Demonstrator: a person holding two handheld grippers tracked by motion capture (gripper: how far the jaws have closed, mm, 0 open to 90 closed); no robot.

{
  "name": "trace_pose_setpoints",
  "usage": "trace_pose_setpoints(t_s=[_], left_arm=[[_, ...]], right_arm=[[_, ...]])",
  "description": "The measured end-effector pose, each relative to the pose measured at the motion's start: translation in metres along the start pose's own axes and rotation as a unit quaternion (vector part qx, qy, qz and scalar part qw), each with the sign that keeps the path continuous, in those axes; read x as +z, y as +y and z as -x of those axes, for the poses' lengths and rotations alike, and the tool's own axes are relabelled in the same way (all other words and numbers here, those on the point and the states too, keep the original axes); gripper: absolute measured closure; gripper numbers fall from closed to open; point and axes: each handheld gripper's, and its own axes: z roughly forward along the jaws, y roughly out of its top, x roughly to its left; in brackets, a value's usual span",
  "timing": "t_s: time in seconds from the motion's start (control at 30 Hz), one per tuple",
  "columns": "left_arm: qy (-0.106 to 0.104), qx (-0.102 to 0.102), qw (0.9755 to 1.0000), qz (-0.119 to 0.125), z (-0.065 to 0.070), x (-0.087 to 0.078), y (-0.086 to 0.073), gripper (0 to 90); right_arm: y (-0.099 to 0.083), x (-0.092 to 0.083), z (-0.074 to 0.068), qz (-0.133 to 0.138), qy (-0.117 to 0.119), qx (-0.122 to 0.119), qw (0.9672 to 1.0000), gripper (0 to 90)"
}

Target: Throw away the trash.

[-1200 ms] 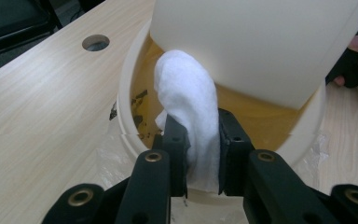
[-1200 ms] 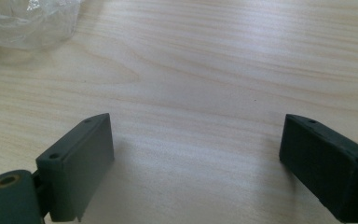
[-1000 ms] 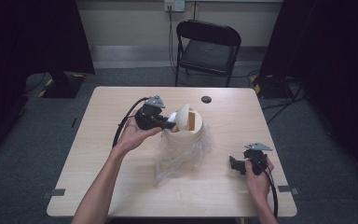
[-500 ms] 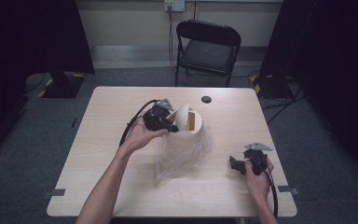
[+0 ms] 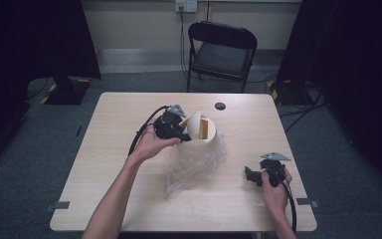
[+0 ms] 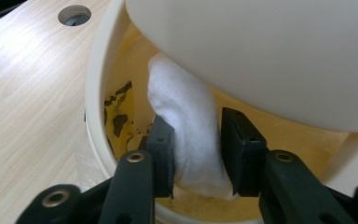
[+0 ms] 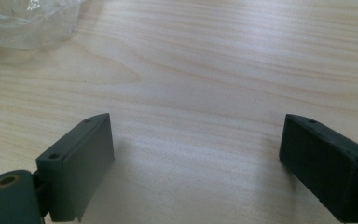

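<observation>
On the light wooden table (image 5: 104, 164), near its middle, stands a small cream bin (image 5: 205, 135) with a swing lid (image 5: 195, 124) tipped open, and a crumpled clear plastic bag (image 5: 191, 164) spreads from under it toward the person's side. At the bin's left side the left gripper (image 5: 185, 137) reaches into the mouth of the bin, held by the person's left hand (image 5: 151, 144). From the left gripper view, a wad of white tissue (image 6: 191, 135) hangs between the two black jaws just inside the cream rim, under the tilted lid, with a yellow liner bearing black print behind it. The jaws have just been opening: the left pad sits against the tissue, while the right pad stands slightly off it, so the squeeze is loosened and the wad is let go.

Near the table's right front edge the right gripper (image 5: 250, 175) rests in the right hand (image 5: 274, 185), well apart from the bin. Its own view shows the jaws spread wide over bare wood with nothing between them, the edge of the plastic bag far off at the upper left.

A round black grommet (image 5: 220, 106) sits in the tabletop behind the bin, and a black folding chair (image 5: 222, 52) stands beyond the table.
</observation>
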Motion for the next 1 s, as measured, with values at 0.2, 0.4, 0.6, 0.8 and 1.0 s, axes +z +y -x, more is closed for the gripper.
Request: trace_pose_setpoints(t_s=[0.2,0.4,0.6,0.8,1.0], left_arm=[[0.016,0.006,0.9998,0.004,0.0026,-0.0021,0.0019,55.4],[0.021,0.022,0.9995,-0.005,0.0038,-0.0058,0.0041,50.6],[0.030,0.035,0.9989,-0.010,0.0071,-0.0068,0.0059,43.8],[0.046,0.054,0.9970,-0.032,0.0052,-0.0068,0.0037,72.4],[0.054,0.037,0.9976,-0.023,0.0077,-0.0059,0.0059,61.1]], right_arm=[[0.0000,0.0000,0.0000,0.000,0.000,0.000,1.0000,9.0],[0.0000,0.0000,0.0000,0.000,0.000,0.000,1.0000,9.0],[0.0000,0.0000,0.0000,0.000,0.000,0.000,1.0000,9.0],[0.0000,0.0000,0.0000,0.000,0.000,0.000,1.0000,9.0],[0.0000,0.0000,-0.0001,0.000,0.000,0.000,1.0000,9.1]])
